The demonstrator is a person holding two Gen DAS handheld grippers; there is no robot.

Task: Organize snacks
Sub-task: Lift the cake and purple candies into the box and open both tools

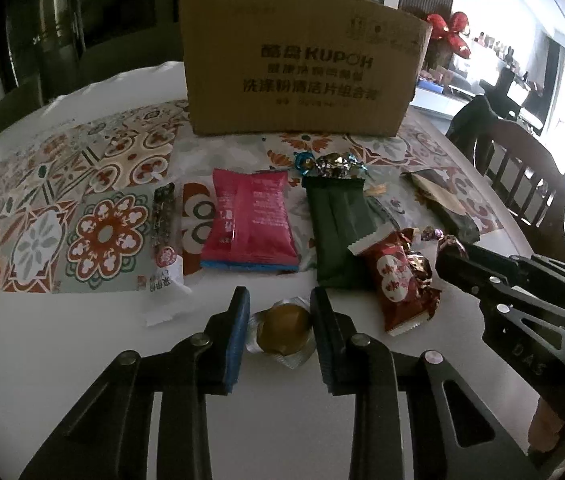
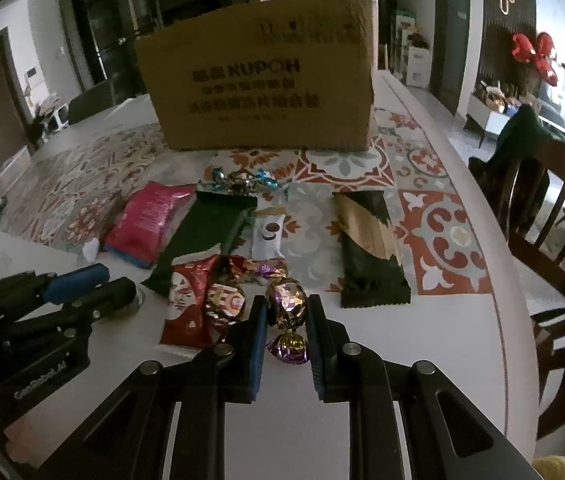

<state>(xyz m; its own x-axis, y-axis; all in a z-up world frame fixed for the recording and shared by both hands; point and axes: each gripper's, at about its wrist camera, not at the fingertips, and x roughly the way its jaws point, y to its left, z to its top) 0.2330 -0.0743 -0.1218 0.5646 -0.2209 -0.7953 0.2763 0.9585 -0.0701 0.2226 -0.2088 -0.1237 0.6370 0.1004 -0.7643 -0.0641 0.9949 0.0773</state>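
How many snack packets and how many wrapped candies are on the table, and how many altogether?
Packets: 6 (pink packet, green packet, red packet, black-and-gold packet, small white packet, long clear bar)
Wrapped candies: 4 (blue-ended candy, red-and-gold candy, purple-and-gold candy, gold candy)
Total: 10

A white table [image 1: 62, 320] carries a patterned mat [image 1: 82, 184] (cardboard box [image 1: 298, 64] at its back) and scattered wrapped snacks [image 1: 250, 220].
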